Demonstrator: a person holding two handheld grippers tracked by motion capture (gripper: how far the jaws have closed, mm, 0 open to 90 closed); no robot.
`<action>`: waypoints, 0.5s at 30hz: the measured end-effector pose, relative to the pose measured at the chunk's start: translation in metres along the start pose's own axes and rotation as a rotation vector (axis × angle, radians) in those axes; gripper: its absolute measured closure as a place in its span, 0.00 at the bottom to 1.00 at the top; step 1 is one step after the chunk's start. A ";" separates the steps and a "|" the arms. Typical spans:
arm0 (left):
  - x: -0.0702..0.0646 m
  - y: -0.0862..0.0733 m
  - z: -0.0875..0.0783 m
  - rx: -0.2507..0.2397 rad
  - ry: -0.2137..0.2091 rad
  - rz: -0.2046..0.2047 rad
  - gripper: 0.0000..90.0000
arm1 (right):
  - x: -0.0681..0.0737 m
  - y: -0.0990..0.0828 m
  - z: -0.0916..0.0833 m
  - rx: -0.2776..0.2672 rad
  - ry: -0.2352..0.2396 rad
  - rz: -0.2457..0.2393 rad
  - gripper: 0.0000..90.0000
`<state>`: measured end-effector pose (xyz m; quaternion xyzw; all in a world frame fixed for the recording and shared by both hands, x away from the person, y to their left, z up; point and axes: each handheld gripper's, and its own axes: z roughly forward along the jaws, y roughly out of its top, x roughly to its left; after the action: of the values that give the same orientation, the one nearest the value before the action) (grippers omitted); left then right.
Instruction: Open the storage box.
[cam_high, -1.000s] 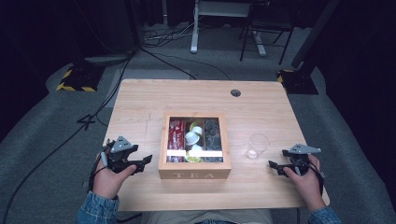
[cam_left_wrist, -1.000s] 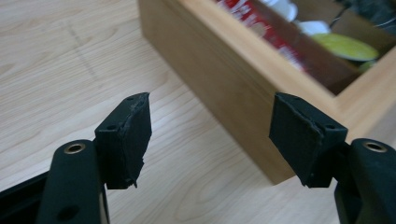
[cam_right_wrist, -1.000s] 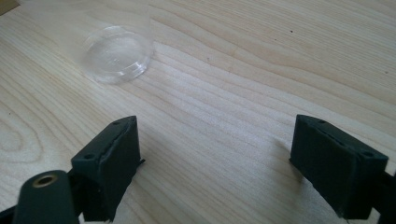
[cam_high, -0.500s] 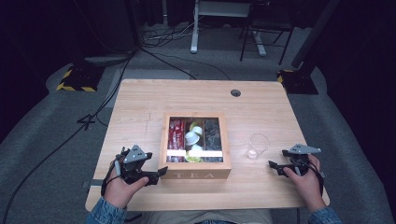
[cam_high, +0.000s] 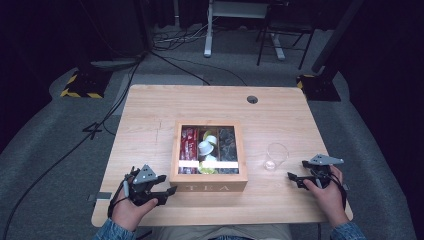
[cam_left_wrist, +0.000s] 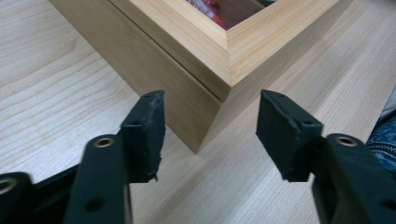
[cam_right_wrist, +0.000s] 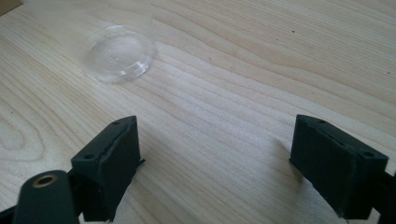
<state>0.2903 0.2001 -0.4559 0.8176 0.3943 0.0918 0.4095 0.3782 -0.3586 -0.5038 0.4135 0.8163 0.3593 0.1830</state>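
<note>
Two grippers are out on the counter here. The left gripper sits right at the near left corner of the wooden tea box, and its fingers have just been closing in. They're apart with nothing pinched, the box corner just ahead between them and not touching either pad. The box is open on top, with packets and small white pods inside. The right gripper rests on the counter well off to the box's other side, fingers spread wide over bare wood. A clear glass stands just ahead of them, slightly toward the box.
</note>
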 end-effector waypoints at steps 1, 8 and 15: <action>0.000 0.000 0.000 0.004 0.001 0.003 0.48 | 0.000 0.000 0.000 0.000 0.000 0.000 0.17; 0.001 0.001 -0.004 0.000 -0.009 -0.001 0.72 | 0.000 0.000 0.000 0.001 0.000 0.000 0.17; 0.000 0.003 -0.003 0.052 -0.009 0.042 0.81 | 0.002 0.001 -0.003 0.019 0.007 -0.007 0.24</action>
<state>0.2909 0.2009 -0.4521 0.8364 0.3775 0.0863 0.3879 0.3755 -0.3578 -0.5014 0.4109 0.8219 0.3525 0.1774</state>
